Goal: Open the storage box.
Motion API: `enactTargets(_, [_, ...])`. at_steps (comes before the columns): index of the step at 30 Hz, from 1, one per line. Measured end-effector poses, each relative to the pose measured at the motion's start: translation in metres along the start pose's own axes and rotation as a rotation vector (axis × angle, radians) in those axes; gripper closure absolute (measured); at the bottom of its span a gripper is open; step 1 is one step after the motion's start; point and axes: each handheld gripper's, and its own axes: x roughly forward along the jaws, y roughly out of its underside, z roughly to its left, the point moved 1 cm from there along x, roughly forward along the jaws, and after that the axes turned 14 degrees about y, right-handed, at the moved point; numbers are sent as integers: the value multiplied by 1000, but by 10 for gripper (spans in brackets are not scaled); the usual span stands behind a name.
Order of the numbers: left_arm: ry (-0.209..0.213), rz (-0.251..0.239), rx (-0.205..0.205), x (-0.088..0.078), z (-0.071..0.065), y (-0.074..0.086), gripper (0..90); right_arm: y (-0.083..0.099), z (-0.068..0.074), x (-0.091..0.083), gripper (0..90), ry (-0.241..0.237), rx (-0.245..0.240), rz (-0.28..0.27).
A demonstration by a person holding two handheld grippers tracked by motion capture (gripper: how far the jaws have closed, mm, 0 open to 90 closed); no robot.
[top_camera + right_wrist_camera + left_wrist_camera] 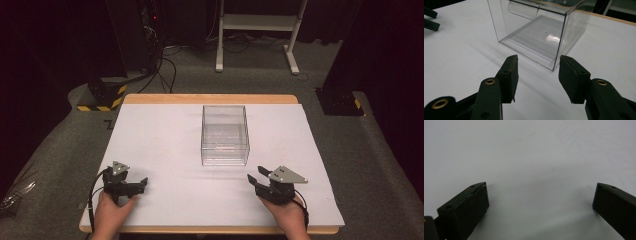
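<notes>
A clear plastic box with an open top stands near the middle of the white table top; nothing solid lies in it. My left gripper rests low at the front left, pointing right, jaws wide apart over bare white surface. My right gripper is at the front right, aimed at the box's near right corner, a short way from it. Its jaws stand apart with nothing between them. In the right gripper view the left gripper's fingertips show at the far upper left.
The wooden table edge runs along the back. On the floor beyond stand a white frame, a black-and-yellow base with cables, and a black base at the right.
</notes>
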Motion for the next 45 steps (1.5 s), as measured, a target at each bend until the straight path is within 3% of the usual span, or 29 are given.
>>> enactTargets(12, [0,0,0,0,0,0,4,-16,9,17,508,-32,8,-2])
enactTargets(24, [0,0,0,0,0,0,4,-26,20,43,495,-48,-20,-14])
enactTargets(45, [0,0,0,0,0,0,4,-37,26,76,468,-51,47,-12])
